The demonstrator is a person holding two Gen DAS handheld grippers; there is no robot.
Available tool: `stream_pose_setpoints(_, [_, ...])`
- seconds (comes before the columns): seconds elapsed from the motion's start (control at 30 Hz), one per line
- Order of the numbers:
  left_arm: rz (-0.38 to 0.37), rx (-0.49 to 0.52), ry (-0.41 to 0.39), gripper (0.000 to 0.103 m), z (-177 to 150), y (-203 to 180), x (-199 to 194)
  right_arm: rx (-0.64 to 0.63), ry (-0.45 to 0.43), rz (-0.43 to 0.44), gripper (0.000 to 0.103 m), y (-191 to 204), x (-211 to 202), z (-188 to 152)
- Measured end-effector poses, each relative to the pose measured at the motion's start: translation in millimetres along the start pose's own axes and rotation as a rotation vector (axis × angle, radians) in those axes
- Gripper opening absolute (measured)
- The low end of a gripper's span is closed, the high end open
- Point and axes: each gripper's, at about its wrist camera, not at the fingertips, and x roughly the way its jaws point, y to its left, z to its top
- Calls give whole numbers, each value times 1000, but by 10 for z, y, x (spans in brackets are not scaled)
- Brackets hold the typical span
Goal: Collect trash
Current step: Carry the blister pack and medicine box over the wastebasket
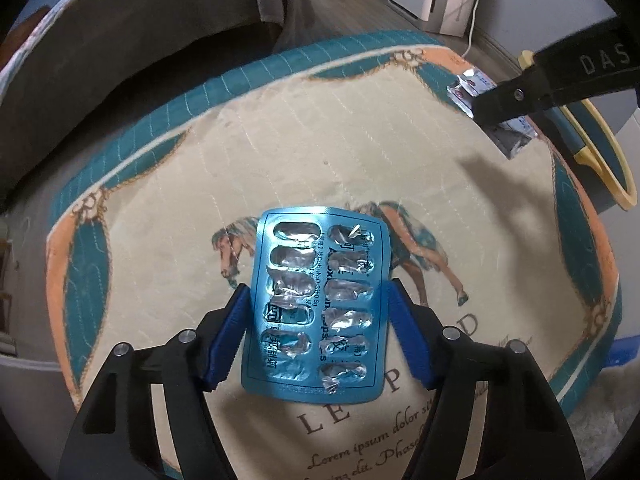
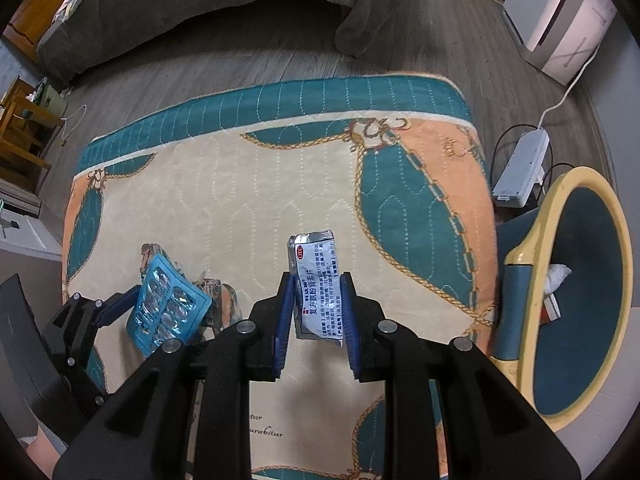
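Trash was held over a quilted rug (image 2: 248, 184).
A crinkled blue blister pack (image 1: 316, 304) was clamped by the left gripper (image 1: 318, 312); a creased foil sachet (image 2: 316, 284) was pinched by the right gripper (image 2: 316, 308).

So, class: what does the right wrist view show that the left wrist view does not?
Only the right wrist view shows the bin's inside with white tissue in it, and the power strip. Only the left wrist view shows the blister pack's emptied pockets close up and the "Lorem ipsum" lettering. Both show the horse-print mat, the left claw shut on the blister pack, and the right claw shut on the medicine box.
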Motion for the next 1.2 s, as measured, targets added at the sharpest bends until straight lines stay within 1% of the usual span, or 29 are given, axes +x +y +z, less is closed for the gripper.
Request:
stream_pose_setpoints(0.17, [4,-14,-55,69,93,-51,-204,11,-43,2,23,-99,-209,-25])
stream_pose_setpoints(0.3, [-5,-9,-95,69,198,-162,-336,24,-84,-20,23,-290,-393,-53])
stream_pose_setpoints(0.4, [-24,5,-134,69,280,-284,-471,43,-123,-52,23,-471,-547,-53])
stream_pose_setpoints(0.5, [-46,6,-160,69,352,-379,-569,81,-160,-36,23,-645,-724,-69])
stream_pose_setpoints(0.57, [-56,8,-171,69,383,-458,-615,82,-185,-37,23,-697,-828,-82])
stream_pose_setpoints(0.67, [-40,49,-185,69,420,-627,-668,64,-225,-58,23,-759,-983,-106])
stream_pose_setpoints(0.77, [-42,92,-199,70,422,-823,-734,58,-260,-64,23,-867,-1115,-138])
stream_pose_setpoints(0.9, [-79,114,-213,70,455,-1066,-819,77,-271,-61,23,-1070,-1171,-186])
stream_pose_setpoints(1.03, [-101,144,-229,70,464,-1299,-923,123,-273,-52,23,-1333,-1190,-237])
stream_pose_setpoints(1.2, [-134,175,-238,70,545,-1608,-969,159,-267,-66,23,-1652,-1174,-314])
